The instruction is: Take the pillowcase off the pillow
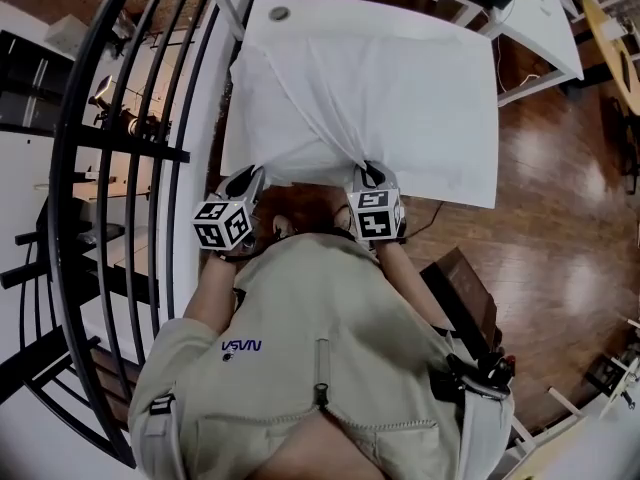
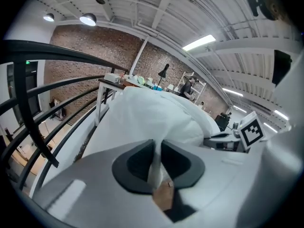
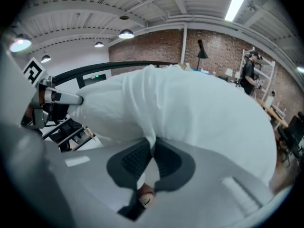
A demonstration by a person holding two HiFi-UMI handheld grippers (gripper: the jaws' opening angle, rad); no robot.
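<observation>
White cotton fills most of what I see: the pillowcase (image 1: 380, 98), its pillow hidden inside, lies across one white table (image 1: 300, 13) in front of me, with its near edge at the table's front edge. Both my tongs are clenched on that near edge. The left gripper (image 1: 245, 180) pinches a fold of the fabric between its dark pads, and the right gripper (image 1: 370, 174) bites a second fold further along, well apart from the first. Two marker cubes, one per tool, sit just above my wrists. Curved black railing (image 1: 150, 148) runs close along my left side, beside the table, and the wooden floor (image 1: 560, 168) opens to my right. One round grommet (image 1: 279, 13) sits in the table's far corner. Small blue lettering on my shirt (image 1: 241, 346), seen upside down, appears to read NASA.
</observation>
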